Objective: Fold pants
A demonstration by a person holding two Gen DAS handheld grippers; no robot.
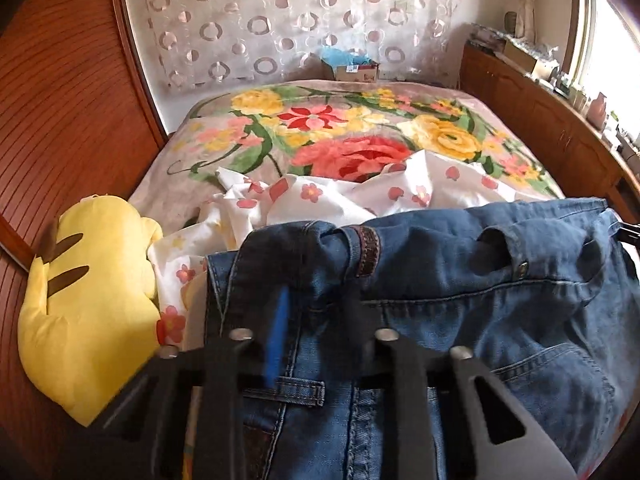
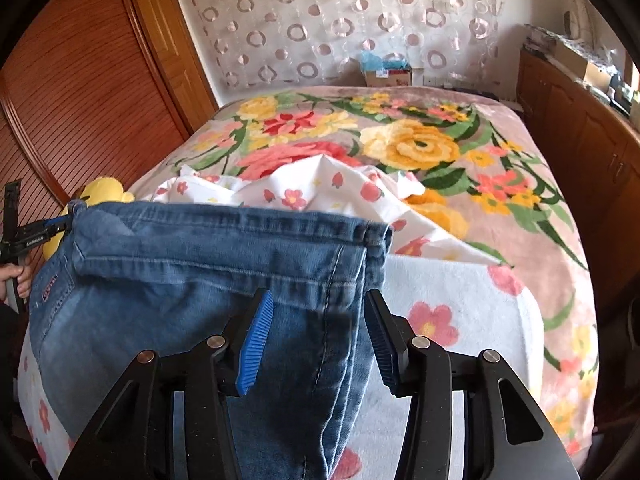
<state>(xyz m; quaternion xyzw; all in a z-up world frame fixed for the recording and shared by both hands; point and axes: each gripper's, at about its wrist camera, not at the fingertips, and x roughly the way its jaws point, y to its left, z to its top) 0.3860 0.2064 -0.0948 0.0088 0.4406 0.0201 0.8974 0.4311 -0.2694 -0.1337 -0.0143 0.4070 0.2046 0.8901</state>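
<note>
One pair of blue jeans [image 1: 460, 300] hangs stretched between my two tongs above the foot of the bed [image 2: 520, 248], its waistband running across both views. Under and beyond it lies one white sheet with small pink flowers [image 1: 332, 196], rumpled, on top of one big floral blanket [image 1: 360, 132] that covers the bed. One yellow plush toy with brown stripes [image 1: 88, 300] sits at the left edge of the bed, just beside the sheet. One cardboard box [image 1: 356, 68] stands past the far end of the bed, by the curtain with ring patterns [image 1: 300, 20].

My left tongs [image 1: 316, 264] are nearly closed, clenched on the waistband corner near the belt loop and brown patch; the view is blurred there, but the denim bunches between the fingers. In the right wrist view that same corner shows pinched at the far left, with my left hand [image 2: 18, 280] below it.

My right tongs [image 2: 318, 312] stand about half open. The other waistband corner hangs between the two blue ribbed pads [image 2: 256, 344]; the left pad lies against the denim, while the right pad looks just clear of the fabric's edge, so I cannot tell whether the grip is firm.
</note>
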